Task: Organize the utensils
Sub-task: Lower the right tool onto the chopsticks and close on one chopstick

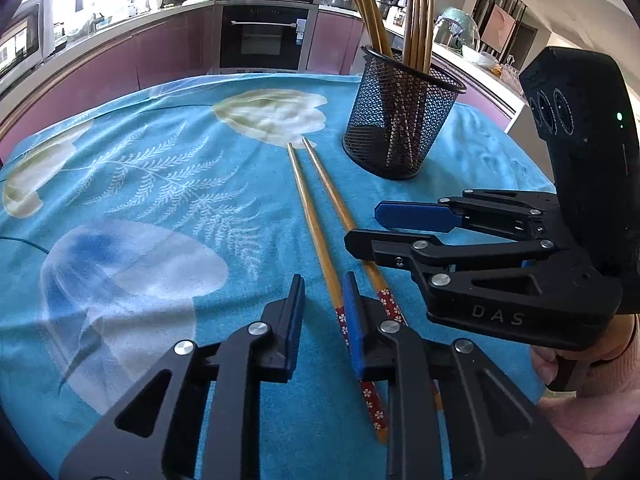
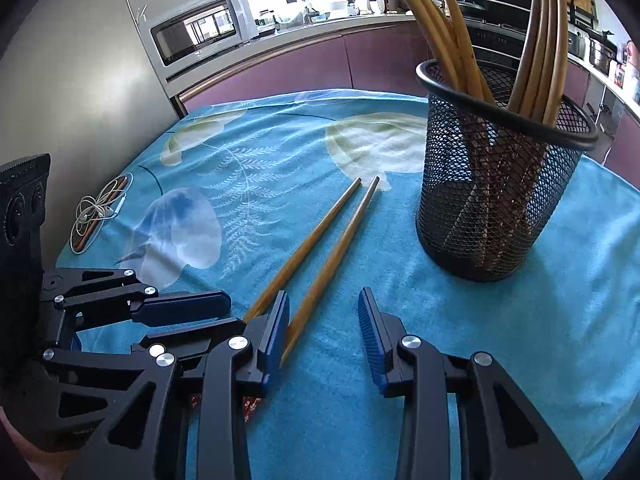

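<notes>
L gripper [image 1: 322, 304]: nearest in left wrist view; jaws parted a little, blue pads facing; nothing seen pressed between pads; its right finger [image 1: 354, 320] is laid over the patterned end of one chopstick, contact can't be told
R gripper [image 2: 324, 320]: jaws apart, blue ribbed pads; nothing is held; bare cloth between fingertips; its left finger [image 2: 276, 332] sits just beside/over the nearer chopstick's shaft
Hand [image 1: 592, 392]: seen low right, wrapped round R gripper's handle; pale sleeve
Loose chopsticks [image 1: 320, 220]: 2 pcs, flat on cloth, near-parallel, side by side; tan wood, tapered to thin far tips; thick near ends wrapped in red w/ small white flowers; tips pointed toward holder, apart from it
Cloth [image 1: 160, 184]: blue, fern and pale flower print, spread over table
Mesh holder [image 2: 496, 184]: black wire cup, upright on cloth beyond chopsticks; several tan and darker brown chopsticks stood inside, leaned on rim
Earphone cable [image 2: 100, 208]: white, tangled, at cloth's far left edge
Kitchen counter [image 1: 120, 32]: behind table, oven and pots seen
</notes>
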The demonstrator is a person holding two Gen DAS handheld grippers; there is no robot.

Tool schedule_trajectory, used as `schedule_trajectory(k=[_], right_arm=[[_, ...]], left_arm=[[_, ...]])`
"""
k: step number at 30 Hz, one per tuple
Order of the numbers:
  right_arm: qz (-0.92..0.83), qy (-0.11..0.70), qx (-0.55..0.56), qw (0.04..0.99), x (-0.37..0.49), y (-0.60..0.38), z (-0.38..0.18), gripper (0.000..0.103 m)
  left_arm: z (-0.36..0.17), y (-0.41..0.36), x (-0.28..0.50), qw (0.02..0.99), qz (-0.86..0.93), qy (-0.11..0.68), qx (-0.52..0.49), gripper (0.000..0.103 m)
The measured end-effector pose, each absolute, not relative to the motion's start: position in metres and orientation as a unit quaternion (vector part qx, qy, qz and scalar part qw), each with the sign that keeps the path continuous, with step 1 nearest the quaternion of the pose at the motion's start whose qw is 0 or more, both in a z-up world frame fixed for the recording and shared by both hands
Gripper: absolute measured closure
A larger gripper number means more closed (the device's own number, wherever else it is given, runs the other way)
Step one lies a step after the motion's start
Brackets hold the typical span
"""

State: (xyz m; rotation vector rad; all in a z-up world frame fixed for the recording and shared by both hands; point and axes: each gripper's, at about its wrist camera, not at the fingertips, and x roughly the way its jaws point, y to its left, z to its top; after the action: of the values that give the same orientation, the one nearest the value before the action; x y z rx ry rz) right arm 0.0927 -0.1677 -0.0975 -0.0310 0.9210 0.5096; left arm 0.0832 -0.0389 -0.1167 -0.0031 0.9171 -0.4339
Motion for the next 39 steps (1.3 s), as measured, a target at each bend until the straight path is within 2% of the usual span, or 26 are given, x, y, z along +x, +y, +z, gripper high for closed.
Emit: schedule_trajectory(k=[2, 4, 17, 20, 29, 39], right_arm=[[0.242, 0.443, -0.016, 0.863, 0.093, -0.170, -0.097, 0.079], [0.238, 0.448, -0.016, 0.862, 0.093, -0.174, -0.097, 0.083], [0.227, 0.458, -0.018, 0.859, 0.103, -0.176, -0.098, 0.085], [0.225, 0.458, -0.010, 0.860, 0.104, -0.178, -0.099, 0.089], [0.225, 0.461, 0.008, 0.858, 0.104, -0.188, -0.099, 0.096], [0.213, 0.461, -0.025, 0.861, 0.105, -0.182, -0.098, 0.096]], left_arm=[[-0.117, -0.040, 0.083, 0.873, -0.210, 0.439, -0.001, 0.086], [-0.117, -0.041, 0.084, 0.873, -0.208, 0.441, 0.001, 0.081], [-0.116, -0.053, 0.121, 0.872, -0.195, 0.447, 0.031, 0.079], [-0.117, -0.057, 0.127, 0.872, -0.191, 0.449, 0.033, 0.079], [-0.119, -0.060, 0.128, 0.874, -0.185, 0.448, 0.022, 0.093], [-0.120, -0.061, 0.128, 0.874, -0.178, 0.451, 0.023, 0.093]])
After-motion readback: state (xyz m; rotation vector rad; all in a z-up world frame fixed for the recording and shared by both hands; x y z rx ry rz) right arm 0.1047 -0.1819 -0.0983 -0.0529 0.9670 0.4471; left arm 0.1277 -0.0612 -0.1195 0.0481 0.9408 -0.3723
